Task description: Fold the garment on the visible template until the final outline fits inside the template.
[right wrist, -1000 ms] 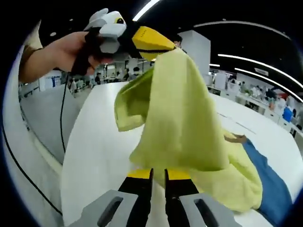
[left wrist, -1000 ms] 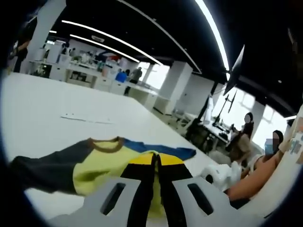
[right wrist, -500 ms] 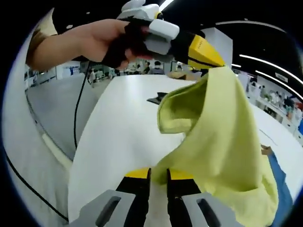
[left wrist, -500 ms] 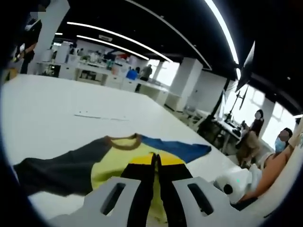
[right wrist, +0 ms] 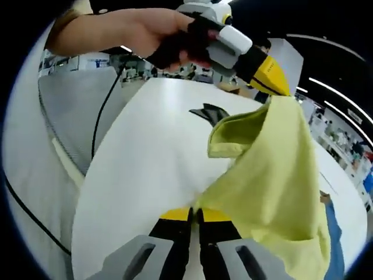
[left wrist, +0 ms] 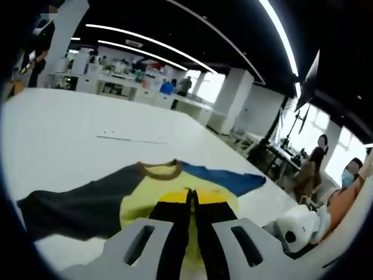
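Observation:
The garment (left wrist: 145,195) has a yellow body, a dark grey sleeve (left wrist: 76,204), a blue sleeve (left wrist: 224,179) and a brown collar (left wrist: 160,170); its upper part lies on the white table (left wrist: 58,128). My left gripper (left wrist: 191,195) is shut on the yellow hem. In the right gripper view a hand (right wrist: 148,32) holds that left gripper (right wrist: 274,87) high, with yellow fabric (right wrist: 274,175) hanging from its tip. My right gripper (right wrist: 195,213) is shut on another part of the same yellow edge, lower down.
A thin marked line (left wrist: 131,139) runs across the table beyond the collar. A dark flat object (right wrist: 210,112) lies on the table behind the lifted cloth. The table's edge (right wrist: 70,175) drops to the floor on the left. People sit beyond the table's far side (left wrist: 344,186).
In the right gripper view the left gripper has shifted to the right and farther off, and the yellow fabric is pulled out longer between the two grippers. Both stay shut on the cloth.

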### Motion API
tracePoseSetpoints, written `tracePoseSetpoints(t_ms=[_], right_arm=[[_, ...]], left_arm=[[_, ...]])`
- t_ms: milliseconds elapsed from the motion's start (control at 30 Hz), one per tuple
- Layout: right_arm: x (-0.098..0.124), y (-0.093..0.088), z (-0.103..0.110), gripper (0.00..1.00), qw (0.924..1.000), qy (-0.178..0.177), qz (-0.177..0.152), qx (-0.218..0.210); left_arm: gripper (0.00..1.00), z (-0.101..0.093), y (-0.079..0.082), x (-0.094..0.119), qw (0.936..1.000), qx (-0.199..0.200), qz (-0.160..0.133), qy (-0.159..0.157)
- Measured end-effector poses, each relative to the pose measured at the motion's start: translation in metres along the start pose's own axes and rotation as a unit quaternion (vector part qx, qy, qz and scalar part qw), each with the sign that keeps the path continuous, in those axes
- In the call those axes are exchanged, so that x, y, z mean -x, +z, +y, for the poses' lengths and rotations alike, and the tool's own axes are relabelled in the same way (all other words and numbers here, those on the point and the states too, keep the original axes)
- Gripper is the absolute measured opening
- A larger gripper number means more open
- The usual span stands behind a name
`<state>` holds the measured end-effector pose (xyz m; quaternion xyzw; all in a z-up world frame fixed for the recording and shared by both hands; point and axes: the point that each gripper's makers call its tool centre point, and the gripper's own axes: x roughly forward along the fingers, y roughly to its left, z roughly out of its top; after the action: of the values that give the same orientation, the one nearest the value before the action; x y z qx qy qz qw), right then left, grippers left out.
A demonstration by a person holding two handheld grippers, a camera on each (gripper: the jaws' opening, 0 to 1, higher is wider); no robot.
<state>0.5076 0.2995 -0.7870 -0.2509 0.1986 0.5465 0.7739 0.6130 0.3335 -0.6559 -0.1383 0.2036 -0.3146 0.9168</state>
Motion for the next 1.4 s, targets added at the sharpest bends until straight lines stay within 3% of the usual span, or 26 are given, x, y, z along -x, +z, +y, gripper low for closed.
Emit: tracePoseSetpoints(t_ms=[100,200,333,433,667,800,1133,1200,1400], right_arm=[[0.009,0.002,-0.003,0.00,0.9997,-0.003,-0.010,-0.021],[0.032,0.015,-0.014,0.00,0.9972,-0.020,-0.048,-0.053],[0.065,0.021,-0.040,0.00,0.9917,-0.068,-0.077,-0.077],[0.093,0.023,-0.068,0.00,0.9806,-0.109,-0.105,-0.124],[0.126,-0.002,-0.132,0.00,0.9574,-0.195,-0.103,-0.187],[0.130,-0.024,-0.154,0.00,0.9437,-0.217,-0.089,-0.233],[0.111,-0.069,-0.158,0.00,0.9331,-0.216,-0.029,-0.286],[0.110,-0.075,-0.155,0.00,0.9313,-0.210,-0.019,-0.297],[0.115,-0.070,-0.153,0.00,0.9293,-0.203,-0.036,-0.307]], left_arm=[[0.00,0.001,-0.001,0.002,1.0000,-0.004,0.001,0.001],[0.00,0.001,0.000,0.007,1.0000,-0.008,0.000,0.000],[0.00,0.001,0.002,0.010,0.9998,-0.022,0.000,0.000],[0.00,0.003,0.003,0.010,0.9993,-0.036,0.005,0.001],[0.00,0.014,-0.003,-0.010,0.9965,-0.073,0.042,0.001],[0.00,0.022,-0.013,-0.026,0.9929,-0.092,0.075,0.000],[0.00,0.029,-0.056,-0.060,0.9811,-0.104,0.163,-0.007],[0.01,0.029,-0.059,-0.059,0.9826,-0.088,0.163,-0.006],[0.10,0.035,-0.047,-0.038,0.9904,-0.048,0.129,0.005]])
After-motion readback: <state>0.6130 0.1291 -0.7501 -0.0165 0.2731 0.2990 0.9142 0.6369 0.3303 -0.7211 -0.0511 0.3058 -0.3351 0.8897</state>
